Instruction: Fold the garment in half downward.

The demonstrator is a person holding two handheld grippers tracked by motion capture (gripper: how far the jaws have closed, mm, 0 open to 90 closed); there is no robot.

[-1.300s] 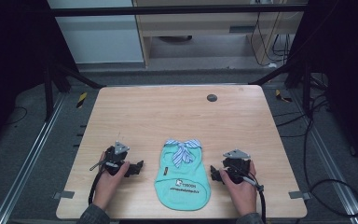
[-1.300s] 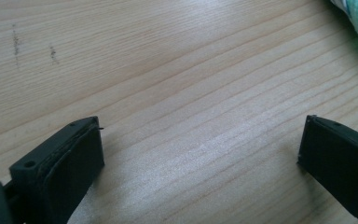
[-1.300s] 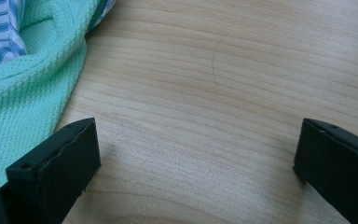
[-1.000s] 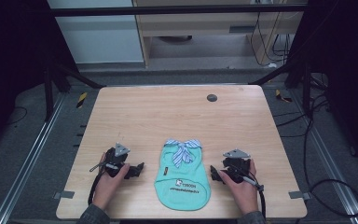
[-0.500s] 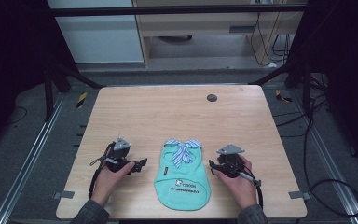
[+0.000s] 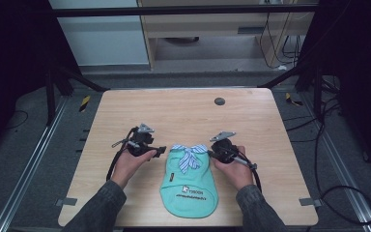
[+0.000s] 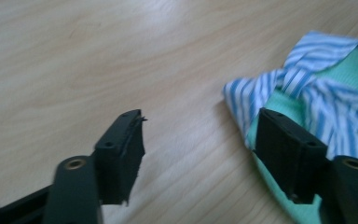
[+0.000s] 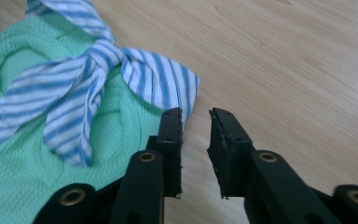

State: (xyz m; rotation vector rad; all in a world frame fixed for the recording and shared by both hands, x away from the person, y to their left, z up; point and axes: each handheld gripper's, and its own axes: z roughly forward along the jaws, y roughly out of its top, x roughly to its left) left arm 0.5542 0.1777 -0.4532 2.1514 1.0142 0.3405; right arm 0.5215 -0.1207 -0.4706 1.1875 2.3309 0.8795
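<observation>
Two grippers flank garment, nothing gripped

Wooden table (image 6: 183,111) bears a green garment (image 6: 189,186) near its front edge. Left gripper (image 6: 160,151), jaws closing yet wide apart, beside its striped bow (image 6: 189,153). Right gripper (image 6: 211,153), closing, narrow empty gap.

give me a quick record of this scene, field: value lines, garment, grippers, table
garment: small mint-green pet shirt with a blue-and-white striped bow at its collar, lying flat on the near part of the table
left gripper: at the collar's left corner, jaws apart and just been closing, nothing pressed between them
right gripper: at the collar's right corner, jaws narrowly apart and just been closing, gap holds no cloth
table: light wood
other: dark round cap near the far edge
</observation>
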